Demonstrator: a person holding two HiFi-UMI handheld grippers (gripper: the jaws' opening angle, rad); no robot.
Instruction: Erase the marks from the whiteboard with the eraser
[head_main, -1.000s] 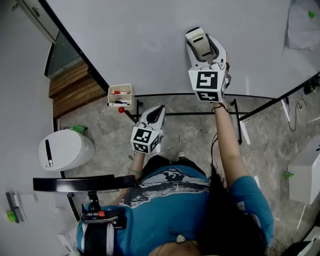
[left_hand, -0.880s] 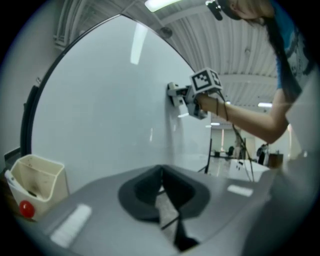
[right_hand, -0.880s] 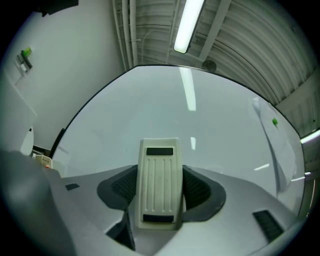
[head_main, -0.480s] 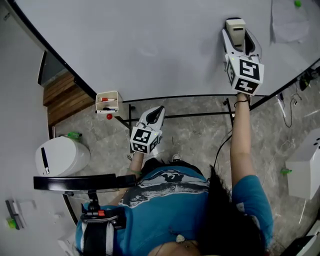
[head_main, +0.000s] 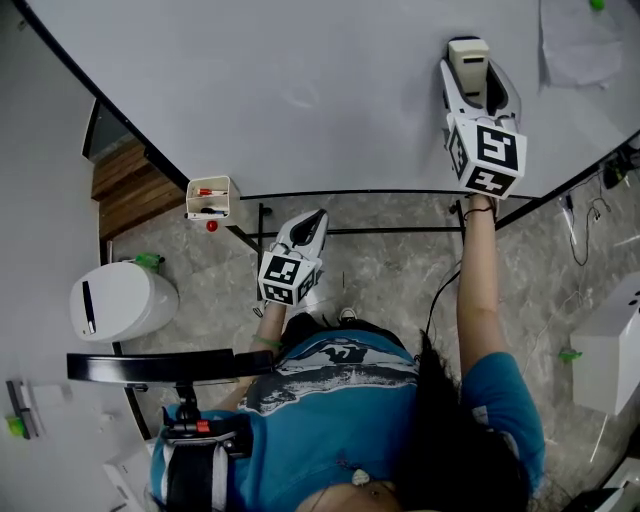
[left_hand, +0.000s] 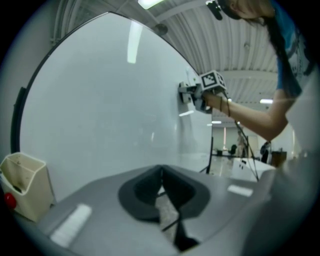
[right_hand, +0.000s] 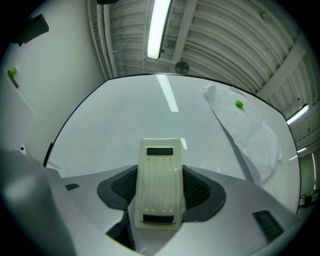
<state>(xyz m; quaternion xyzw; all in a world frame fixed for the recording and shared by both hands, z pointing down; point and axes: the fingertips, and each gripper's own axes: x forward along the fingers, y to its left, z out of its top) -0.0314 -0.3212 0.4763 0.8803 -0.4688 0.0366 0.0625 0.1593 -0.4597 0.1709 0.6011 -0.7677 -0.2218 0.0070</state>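
Grey stone flooring runs below a large whiteboard (head_main: 300, 90) that fills the upper part of the head view. At its left edge hangs a small cream tray (head_main: 209, 198) holding markers, with a white bin (head_main: 122, 298) on the floor below.

Toward the middle, the left gripper (head_main: 308, 222) is held low in front of the person, away from the board; its jaws are pressed together with nothing between them.

Further right, the right gripper (head_main: 470, 72) is raised high and clamped on the cream eraser (head_main: 468, 55), which appears to lie flat on the board. A sheet of paper (head_main: 580, 45) pinned by a green magnet (head_main: 597, 6) sits just to the right.

Wiping looks to be the step in hand. The board around the eraser reads almost clean; any faint marks are too dim to place. The next stroke likely calls for steady pressure while keeping clear of the paper.
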